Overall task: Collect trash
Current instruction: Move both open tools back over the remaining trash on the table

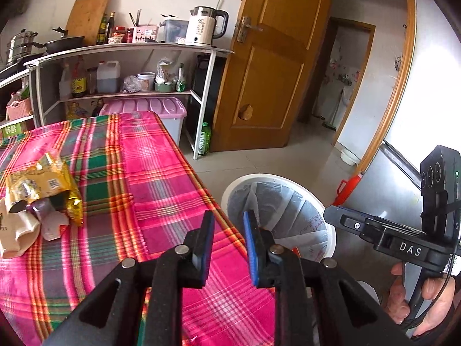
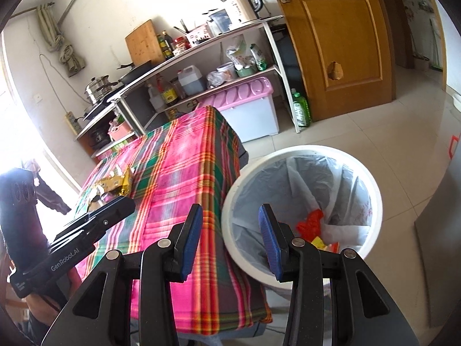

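I see my left claw (image 1: 227, 230) gaping, holding nothing, above the worktop's (image 1: 161, 161) right edge. My right claw (image 2: 230, 225) is also spread and bare beside the white bin (image 2: 371, 178), which holds red and yellow scraps (image 2: 314, 222). The gold wrapper (image 1: 43, 184) and crumpled paper cups (image 1: 20, 230) lie together near the worktop's left edge.

A torn gold wrapper (image 1: 43, 184) lies crumpled on the plaid-covered desk (image 1: 161, 155), touching a crushed pale paper cup (image 1: 20, 230) just beside it. On the floor next to the desk stands a white bin (image 2: 299, 201) with a clear liner, red and yellow scraps (image 2: 314, 225) at its bottom.
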The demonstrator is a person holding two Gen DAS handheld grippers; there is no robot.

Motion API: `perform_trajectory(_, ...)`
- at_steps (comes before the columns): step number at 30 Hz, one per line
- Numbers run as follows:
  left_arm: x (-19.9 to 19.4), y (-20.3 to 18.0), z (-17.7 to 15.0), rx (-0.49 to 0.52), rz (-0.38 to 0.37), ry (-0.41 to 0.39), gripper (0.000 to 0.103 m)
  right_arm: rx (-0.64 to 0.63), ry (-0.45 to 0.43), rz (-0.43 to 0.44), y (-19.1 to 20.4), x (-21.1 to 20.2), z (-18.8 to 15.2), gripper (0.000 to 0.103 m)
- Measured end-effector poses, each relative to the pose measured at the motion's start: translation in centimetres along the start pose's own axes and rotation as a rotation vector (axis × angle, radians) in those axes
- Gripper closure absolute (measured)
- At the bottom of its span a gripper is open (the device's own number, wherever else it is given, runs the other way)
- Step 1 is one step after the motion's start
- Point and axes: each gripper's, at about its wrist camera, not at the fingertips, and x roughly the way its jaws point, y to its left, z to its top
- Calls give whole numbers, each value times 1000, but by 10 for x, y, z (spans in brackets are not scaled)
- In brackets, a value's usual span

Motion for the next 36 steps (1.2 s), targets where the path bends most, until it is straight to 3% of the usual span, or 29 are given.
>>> perform_trajectory(22,-55,79,-20,-107,150,-68,74,-155,65,105,86,35,-9,61)
perform_trajectory(26,-65,101,-22,-143,181,-87,62,-185,82,127,103,46,-8,61)
perform_trajectory(36,-76,154,-19,-233,243,-105,52,-264,121,167,141,83,-6,61)
